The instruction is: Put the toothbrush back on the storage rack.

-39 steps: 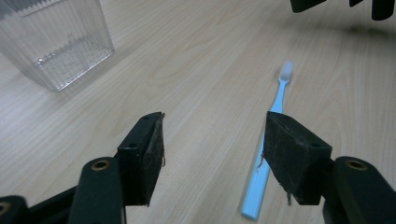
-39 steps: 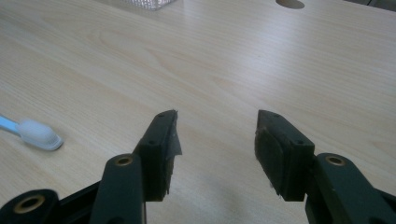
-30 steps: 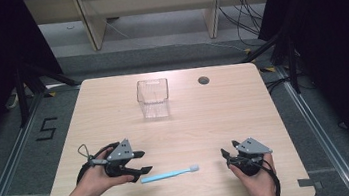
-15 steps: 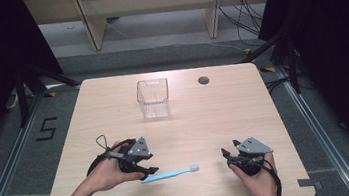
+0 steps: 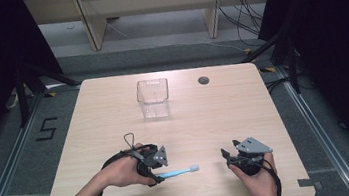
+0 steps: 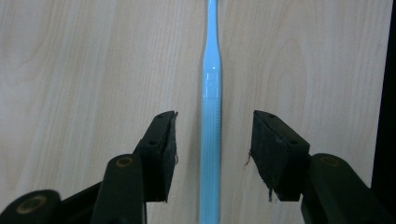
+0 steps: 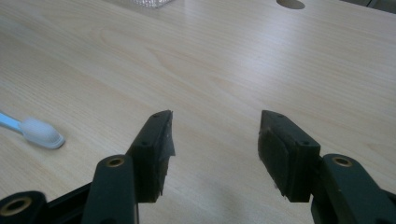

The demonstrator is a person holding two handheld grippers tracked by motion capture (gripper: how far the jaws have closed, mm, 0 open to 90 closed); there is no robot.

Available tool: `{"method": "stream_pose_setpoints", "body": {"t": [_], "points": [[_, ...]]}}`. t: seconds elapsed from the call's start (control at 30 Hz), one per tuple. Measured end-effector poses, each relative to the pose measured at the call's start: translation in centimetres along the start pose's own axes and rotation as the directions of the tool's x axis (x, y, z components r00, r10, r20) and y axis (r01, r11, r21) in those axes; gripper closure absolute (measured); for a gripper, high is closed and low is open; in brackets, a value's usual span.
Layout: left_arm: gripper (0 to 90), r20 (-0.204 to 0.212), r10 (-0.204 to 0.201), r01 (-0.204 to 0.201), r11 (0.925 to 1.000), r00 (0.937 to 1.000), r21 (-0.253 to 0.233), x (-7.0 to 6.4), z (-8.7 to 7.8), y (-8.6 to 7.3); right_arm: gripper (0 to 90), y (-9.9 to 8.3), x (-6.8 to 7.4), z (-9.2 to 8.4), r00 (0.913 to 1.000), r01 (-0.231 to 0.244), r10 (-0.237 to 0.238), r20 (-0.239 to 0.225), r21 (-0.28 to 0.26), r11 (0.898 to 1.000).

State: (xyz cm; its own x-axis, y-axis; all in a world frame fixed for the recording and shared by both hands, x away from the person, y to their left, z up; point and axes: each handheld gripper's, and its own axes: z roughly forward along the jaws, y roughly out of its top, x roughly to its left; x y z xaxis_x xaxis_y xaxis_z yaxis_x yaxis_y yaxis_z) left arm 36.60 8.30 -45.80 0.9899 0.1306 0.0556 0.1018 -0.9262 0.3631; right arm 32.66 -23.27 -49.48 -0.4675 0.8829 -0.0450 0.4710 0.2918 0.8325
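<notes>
The blue toothbrush [image 6: 210,116] lies flat on the table [image 5: 114,115], well short of the clear container [image 5: 153,97], its handle between the left gripper [image 6: 212,140]'s closing, not-yet-touching jaws; next they should pinch it, while the right gripper [image 7: 215,140] waits open.

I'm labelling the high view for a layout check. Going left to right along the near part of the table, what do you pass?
Left gripper → blue toothbrush, its handle between that gripper's open jaws and its white head pointing right → right gripper, open with nothing between its jaws.
</notes>
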Motion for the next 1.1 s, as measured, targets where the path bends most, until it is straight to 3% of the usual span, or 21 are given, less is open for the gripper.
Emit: {"method": "stream_pose_setpoints", "body": {"t": [0.07,0.1,0.13,0.2,0.27,0.33,0.4,0.43,0.47,0.5,1.1], "points": [[51.2,0.009,-0.008,0.008,0.9999,0.9999,0.013,0.0,0.2,0.4,45.5,0.0,-0.3,0.1,0.9992,0.040,-0.039,0.012,-0.018,0.999],[51.7,0.011,-0.006,0.006,0.9998,0.9999,0.020,0.1,0.3,0.5,45.4,0.0,-0.3,0.1,0.9992,0.037,-0.037,0.013,-0.020,0.999],[51.8,0.010,-0.007,0.006,0.9997,0.9999,0.023,0.1,0.4,0.7,45.3,0.0,0.0,0.0,1.0000,-0.004,0.004,0.002,-0.003,1.000],[52.5,0.012,-0.007,0.006,0.9993,0.9999,0.036,0.2,0.6,0.9,45.2,0.0,0.0,0.0,1.0000,-0.009,0.009,0.003,0.001,1.000],[52.6,0.016,-0.001,0.000,0.9989,0.9999,0.047,0.2,0.9,1.1,45.1,0.0,-0.3,0.0,0.9997,0.024,-0.024,0.010,-0.006,1.000],[52.6,0.018,0.002,-0.003,0.9984,0.9998,0.056,0.3,1.2,1.3,45.0,0.0,-0.3,0.1,0.9997,0.024,-0.024,0.011,-0.004,1.000],[53.0,0.021,0.005,-0.006,0.9978,0.9998,0.065,0.2,1.4,1.5,44.9,-0.1,-0.1,0.0,1.0000,-0.005,0.005,-0.001,0.012,1.000],[53.2,0.019,0.008,-0.010,0.9975,0.9998,0.070,0.2,1.4,1.5,44.8,-0.1,-0.1,0.1,0.9999,0.011,-0.011,0.004,0.009,1.000],[53.5,0.020,0.008,-0.010,0.9970,0.9998,0.077,0.2,1.6,1.6,44.7,-0.1,0.0,0.0,1.0000,-0.005,0.005,0.001,0.015,1.000],[53.5,0.022,0.010,-0.012,0.9967,0.9997,0.081,0.2,1.7,1.7,44.7,-0.1,-0.2,0.1,0.9998,0.018,-0.018,0.010,0.000,1.000],[60.7,0.054,0.044,-0.051,0.9894,0.9976,0.136,0.1,2.6,2.8,44.2,0.0,-0.1,0.0,0.9999,0.012,-0.012,-0.003,0.012,1.000]]}}
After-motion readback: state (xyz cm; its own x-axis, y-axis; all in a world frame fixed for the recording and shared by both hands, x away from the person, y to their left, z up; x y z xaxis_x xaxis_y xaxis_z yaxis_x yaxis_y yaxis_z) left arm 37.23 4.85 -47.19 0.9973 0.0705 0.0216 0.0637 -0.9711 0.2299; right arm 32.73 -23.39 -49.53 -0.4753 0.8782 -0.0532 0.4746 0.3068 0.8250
